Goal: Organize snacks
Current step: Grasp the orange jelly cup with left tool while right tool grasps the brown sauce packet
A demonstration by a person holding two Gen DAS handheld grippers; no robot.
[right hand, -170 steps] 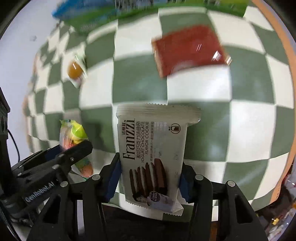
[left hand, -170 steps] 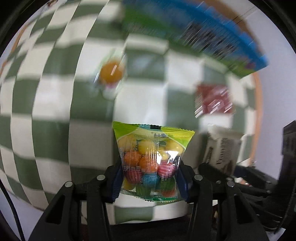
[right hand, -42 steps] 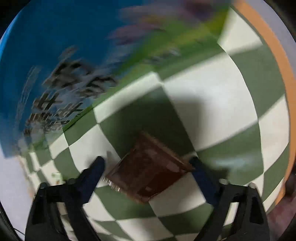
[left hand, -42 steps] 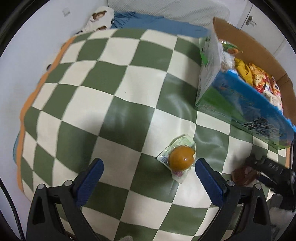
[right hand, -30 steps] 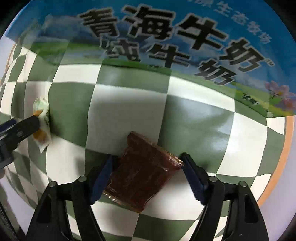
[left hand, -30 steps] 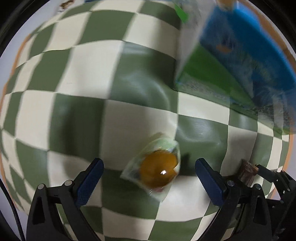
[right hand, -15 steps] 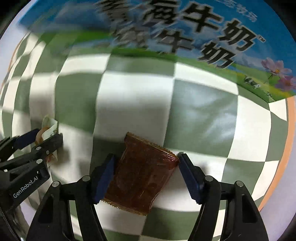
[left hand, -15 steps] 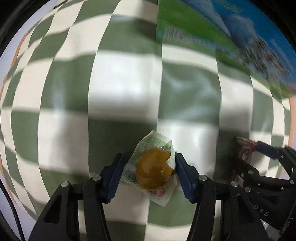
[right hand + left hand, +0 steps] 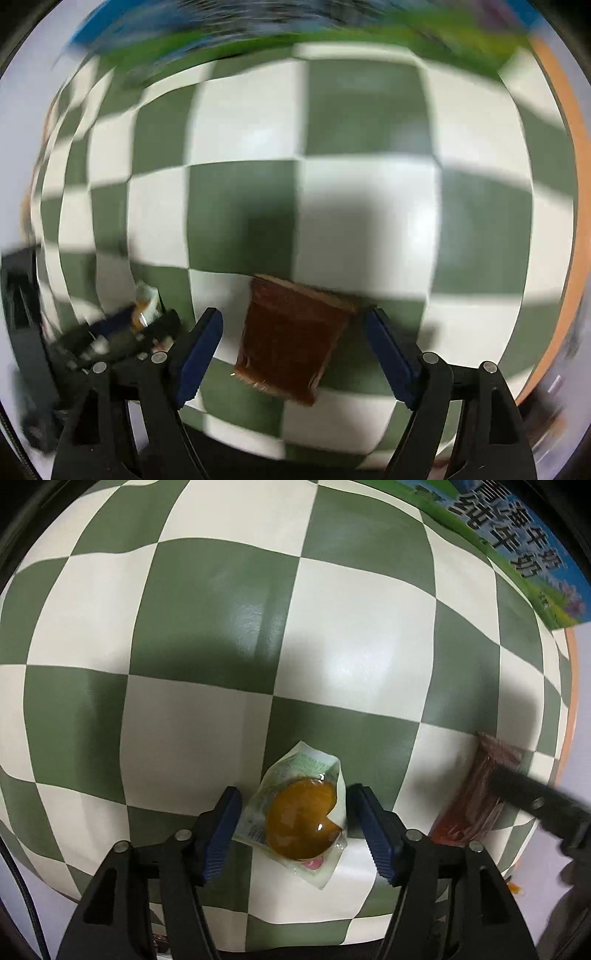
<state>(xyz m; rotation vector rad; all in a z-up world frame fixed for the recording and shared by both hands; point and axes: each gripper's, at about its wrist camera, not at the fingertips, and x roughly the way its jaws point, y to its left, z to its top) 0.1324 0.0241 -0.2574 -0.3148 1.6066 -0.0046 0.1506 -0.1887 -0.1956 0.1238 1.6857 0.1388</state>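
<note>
1. Left gripper (image 9: 293, 821) low over the checkered cloth (image 9: 207, 635), jaws part-open and straddling the clear packet with the orange ball (image 9: 301, 818); blue pads just beside the wrapper on both sides, no firm pinch visible yet, nothing lifted.
2. Right gripper (image 9: 293, 350) likewise spread wide around the brown packet (image 9: 291, 339), gaps on both sides, holding nothing; view smeared by motion, so exact contact hard to judge.
3. Both packets flat on the cloth, near each other, orange one to the left; milk carton box (image 9: 517, 554) well apart at the far edge.
4. Likely trouble on the left: slippery film and a round, hard-looking centre, so a squeeze landing only on loose wrapper could let the ball squirt forward or the packet slide out.
5. Likely trouble on the right: thin, flat packet lying askew between the jaws; closing too high could skate over it, closing off-angle could spin it away.
6. Further risk: two grippers close together, so a sideways drift could knock one into the other.
7. Count: two grippers, two packets on the cloth (one orange-ball, one brown), one box.
</note>
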